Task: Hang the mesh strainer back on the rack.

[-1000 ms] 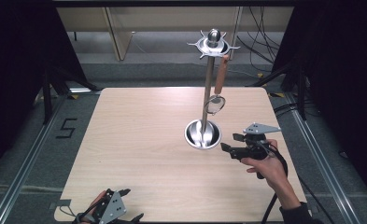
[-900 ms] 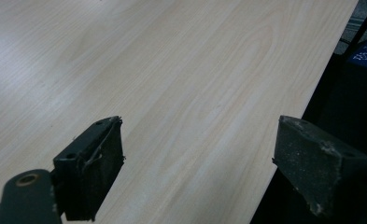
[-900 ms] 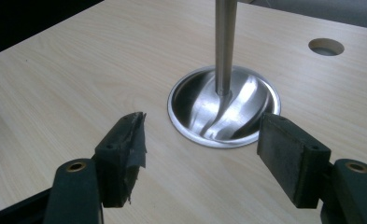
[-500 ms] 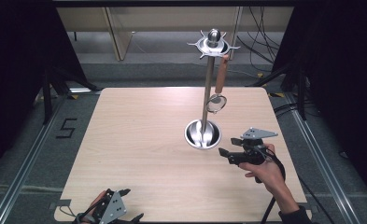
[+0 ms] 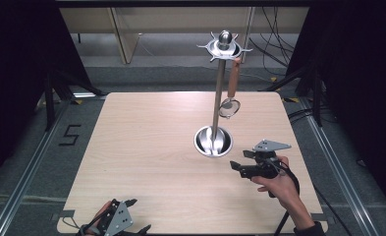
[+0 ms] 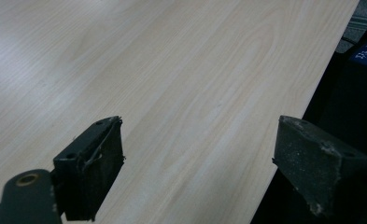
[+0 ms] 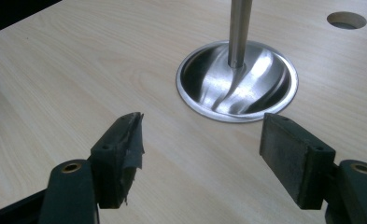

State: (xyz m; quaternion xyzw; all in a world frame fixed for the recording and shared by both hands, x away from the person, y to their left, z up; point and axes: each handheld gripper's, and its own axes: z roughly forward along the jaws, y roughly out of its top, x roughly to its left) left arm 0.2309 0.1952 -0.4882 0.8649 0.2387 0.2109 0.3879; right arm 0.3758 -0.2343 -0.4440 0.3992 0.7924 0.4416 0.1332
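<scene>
High cam looks down on table (image 5: 146, 147); gripper cams low, close over it.

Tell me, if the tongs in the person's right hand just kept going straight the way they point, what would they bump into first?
Most likely the round metal base of the utensil stand. The right tongs are open, empty, and aimed at its near rim across bare table, though how high they sit above the wood is hard to judge.

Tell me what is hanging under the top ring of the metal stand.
One strainer with a brown handle hangs from a hook of the top ring, beside the pole. The other hooks look bare. Nothing covers them.
</scene>
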